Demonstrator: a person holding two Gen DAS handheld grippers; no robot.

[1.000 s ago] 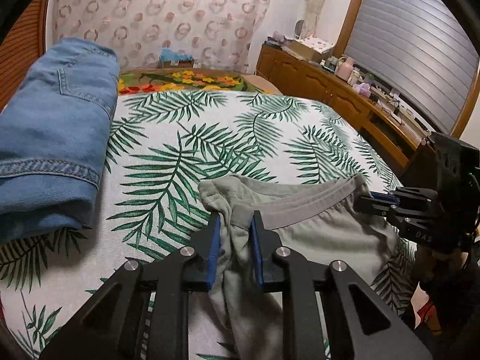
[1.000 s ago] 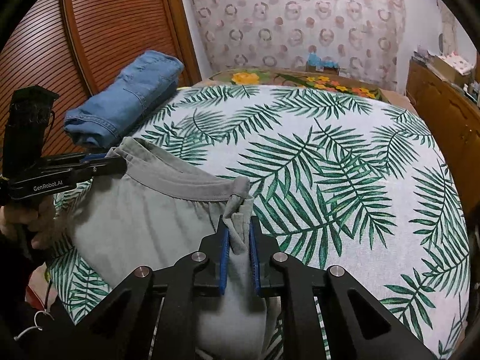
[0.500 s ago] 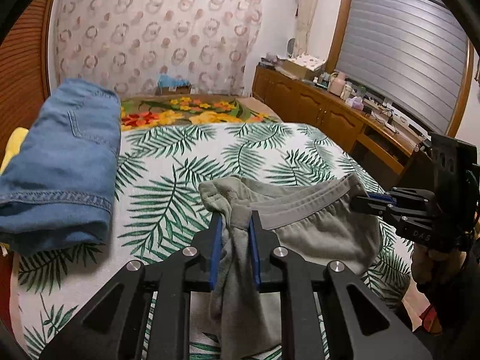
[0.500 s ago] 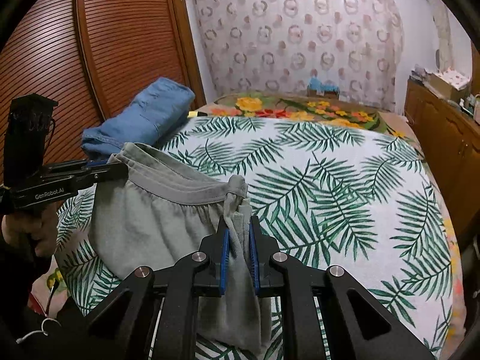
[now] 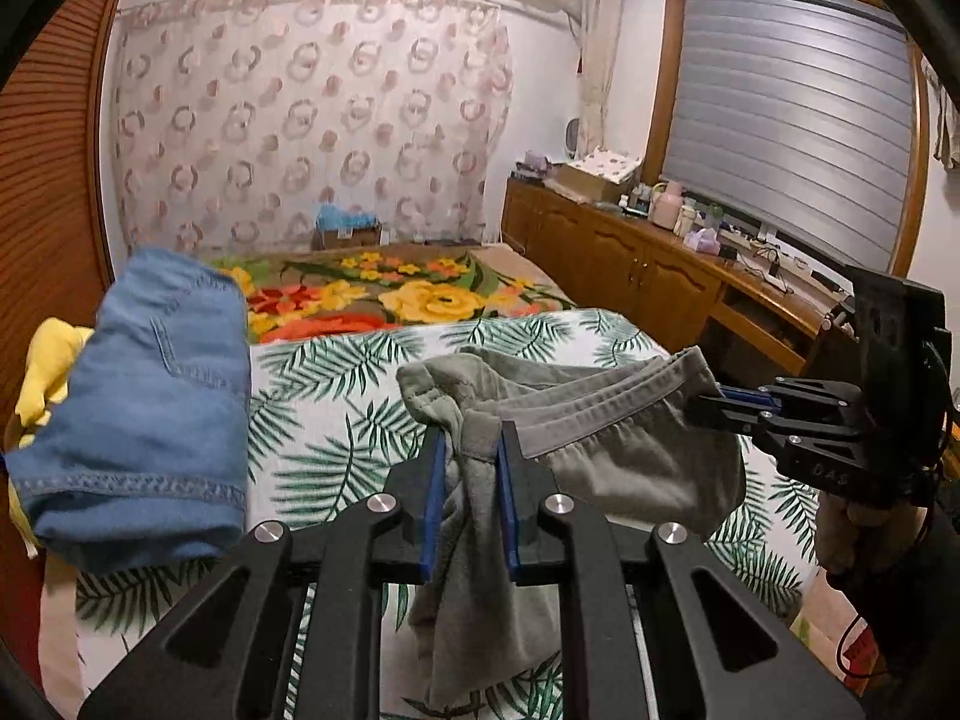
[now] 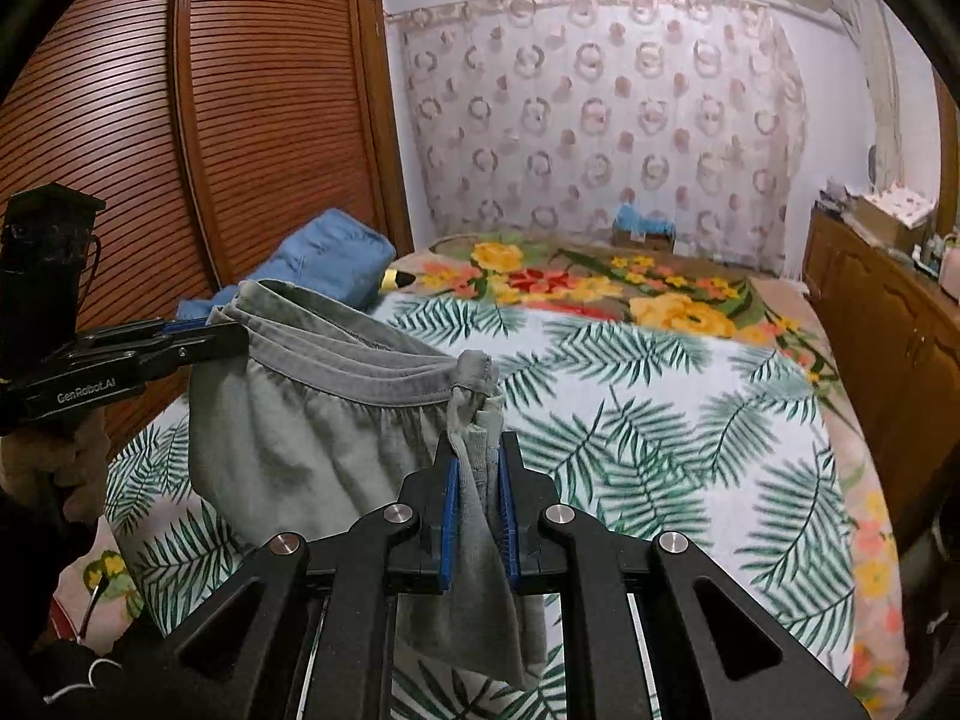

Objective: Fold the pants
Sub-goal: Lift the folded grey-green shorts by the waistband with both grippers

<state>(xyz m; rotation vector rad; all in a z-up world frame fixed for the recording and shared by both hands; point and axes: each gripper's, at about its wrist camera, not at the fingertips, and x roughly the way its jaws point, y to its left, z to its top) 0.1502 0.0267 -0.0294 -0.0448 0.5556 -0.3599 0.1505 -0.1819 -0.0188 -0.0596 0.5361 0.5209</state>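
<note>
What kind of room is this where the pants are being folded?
It looks like a bedroom in someone's home. There is a big bed with a leafy sheet, a wooden wardrobe with slatted doors beside it, and a long wooden dresser under the window, covered with small things.

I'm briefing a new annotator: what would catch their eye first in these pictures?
Grey pants hang in mid-air over the palm-leaf bedspread, waistband stretched between the left gripper and right gripper, both jaws clamped on the fabric. Folded blue jeans lie on the bed's far left side, by the slatted wooden door.
</note>
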